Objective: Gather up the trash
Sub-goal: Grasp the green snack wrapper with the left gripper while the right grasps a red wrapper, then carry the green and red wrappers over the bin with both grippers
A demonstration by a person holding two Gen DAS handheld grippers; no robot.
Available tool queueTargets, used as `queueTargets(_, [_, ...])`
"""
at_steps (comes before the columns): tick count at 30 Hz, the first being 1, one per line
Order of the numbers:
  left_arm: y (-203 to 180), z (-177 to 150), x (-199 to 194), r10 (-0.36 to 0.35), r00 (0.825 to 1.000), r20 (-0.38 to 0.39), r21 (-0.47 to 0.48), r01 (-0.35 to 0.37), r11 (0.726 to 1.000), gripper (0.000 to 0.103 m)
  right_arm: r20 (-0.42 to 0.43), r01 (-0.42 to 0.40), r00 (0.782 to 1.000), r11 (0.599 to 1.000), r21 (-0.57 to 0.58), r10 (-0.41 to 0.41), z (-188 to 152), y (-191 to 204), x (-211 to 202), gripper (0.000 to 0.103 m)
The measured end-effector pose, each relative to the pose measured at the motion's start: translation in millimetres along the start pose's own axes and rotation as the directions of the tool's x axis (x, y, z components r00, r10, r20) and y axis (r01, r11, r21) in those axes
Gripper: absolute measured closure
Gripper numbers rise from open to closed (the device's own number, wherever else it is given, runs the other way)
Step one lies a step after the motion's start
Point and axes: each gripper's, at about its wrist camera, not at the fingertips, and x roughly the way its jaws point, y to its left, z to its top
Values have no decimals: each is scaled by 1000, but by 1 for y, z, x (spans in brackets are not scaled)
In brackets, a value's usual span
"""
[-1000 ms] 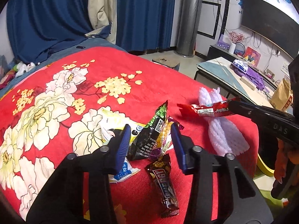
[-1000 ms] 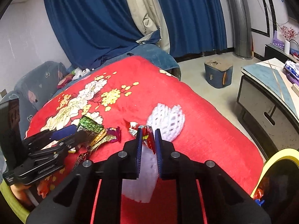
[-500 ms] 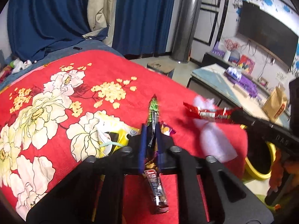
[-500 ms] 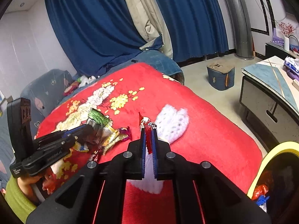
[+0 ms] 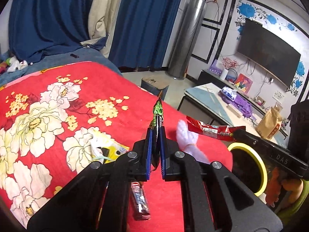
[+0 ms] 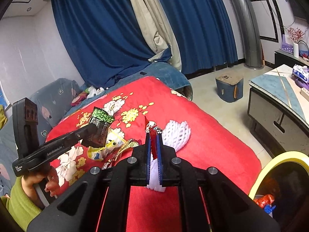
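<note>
My left gripper [image 5: 155, 135] is shut on a green and black snack wrapper [image 5: 157, 114], lifted above the red flowered blanket [image 5: 58, 89]. From the right wrist view the same wrapper [image 6: 99, 124] shows in the left gripper [image 6: 90, 133]. My right gripper [image 6: 153, 137] is shut on a red wrapper [image 6: 152, 129], which also shows in the left wrist view as a red wrapper [image 5: 210, 129] held above the blanket's edge. On the blanket lie a brown candy bar wrapper [image 5: 139, 199], a yellow and white packet [image 5: 105, 148], a white foam fruit net [image 6: 176, 133] and an orange wrapper [image 6: 129, 145].
A yellow-rimmed bin [image 6: 278, 176] with trash inside stands by the bed's right corner; the same bin [image 5: 249, 164] shows in the left wrist view. A low table [image 6: 280, 90] and a small blue stool [image 6: 228, 89] stand on the floor beyond. A person's hand [image 6: 45, 181] holds the left gripper.
My left gripper has shut on the green and black wrapper and lifted it off the blanket. My right gripper has risen and moved with the red wrapper held in it.
</note>
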Motion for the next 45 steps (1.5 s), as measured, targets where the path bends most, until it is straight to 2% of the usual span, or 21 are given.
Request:
queueTargets(12, [-25, -2, 1, -60, 998, 5, -8, 60, 998, 99, 51, 37, 998, 998, -52, -35, -4, -5, -44, 97])
queueTargets(26, [-83, -15, 8, -134, 991, -5, 68, 134, 989, 99, 73, 120, 990, 993, -6, -119, -16, -40, -87, 97])
queueTargets(45, [-151, -44, 26, -222, 973, -65, 160, 230, 960, 99, 79, 273, 956, 957, 102, -281, -45, -98, -137, 97])
